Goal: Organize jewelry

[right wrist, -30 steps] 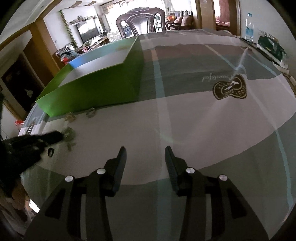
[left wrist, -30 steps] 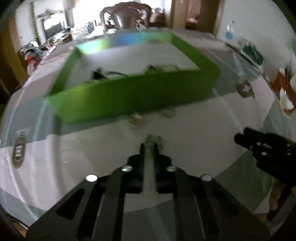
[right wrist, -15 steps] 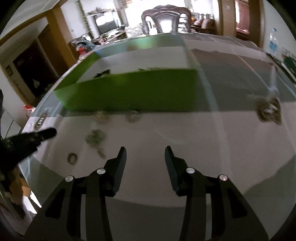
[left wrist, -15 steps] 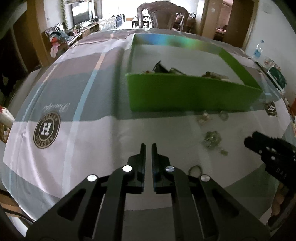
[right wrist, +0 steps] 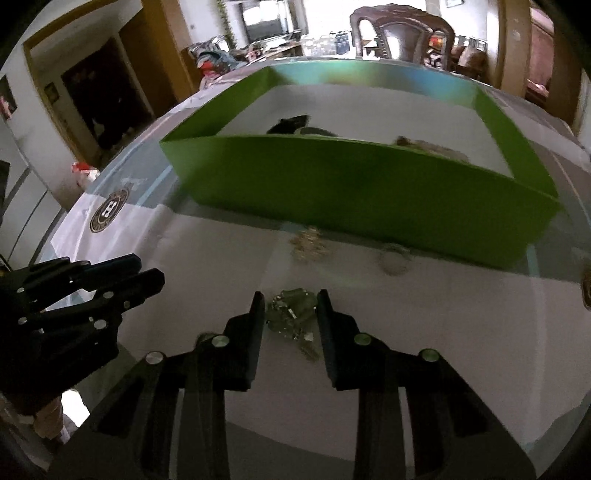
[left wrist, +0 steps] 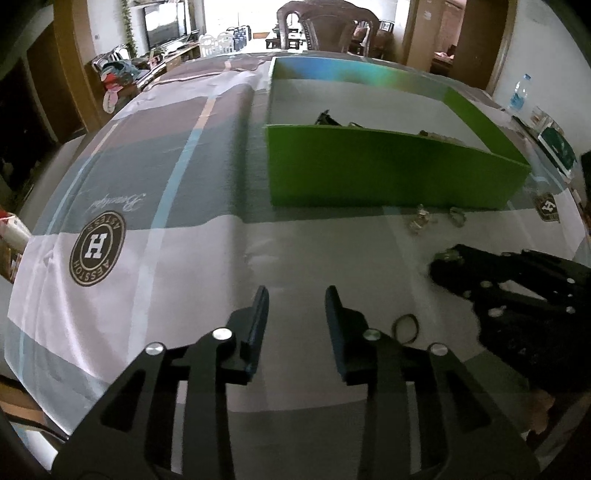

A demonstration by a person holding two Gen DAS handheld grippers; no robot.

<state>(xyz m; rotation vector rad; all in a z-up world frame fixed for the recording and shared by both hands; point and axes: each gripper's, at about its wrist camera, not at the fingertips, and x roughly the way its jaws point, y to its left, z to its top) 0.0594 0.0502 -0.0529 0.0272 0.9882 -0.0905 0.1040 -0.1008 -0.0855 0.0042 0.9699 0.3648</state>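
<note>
A green box [left wrist: 388,173] with a white floor stands on the table; several jewelry pieces lie inside it [right wrist: 424,146]. My right gripper [right wrist: 290,302] is open, its fingers on either side of a greenish jewelry cluster [right wrist: 291,314] lying on the cloth; in the left wrist view that gripper [left wrist: 439,264] is at the right, over the cluster. Two small pieces [left wrist: 419,219] [left wrist: 456,216] lie by the box's front wall, also seen in the right wrist view [right wrist: 308,243] [right wrist: 395,256]. A dark ring [left wrist: 405,326] lies right of my left gripper [left wrist: 296,299], which is open and empty.
A tablecloth with round logos [left wrist: 96,253] covers the table. A bottle [left wrist: 517,92] and boxed items [left wrist: 556,142] stand at the far right edge. A wooden chair [left wrist: 325,22] is behind the table.
My left gripper let go of the greenish cluster, moved left and opened. My right gripper swung left and came down around that cluster.
</note>
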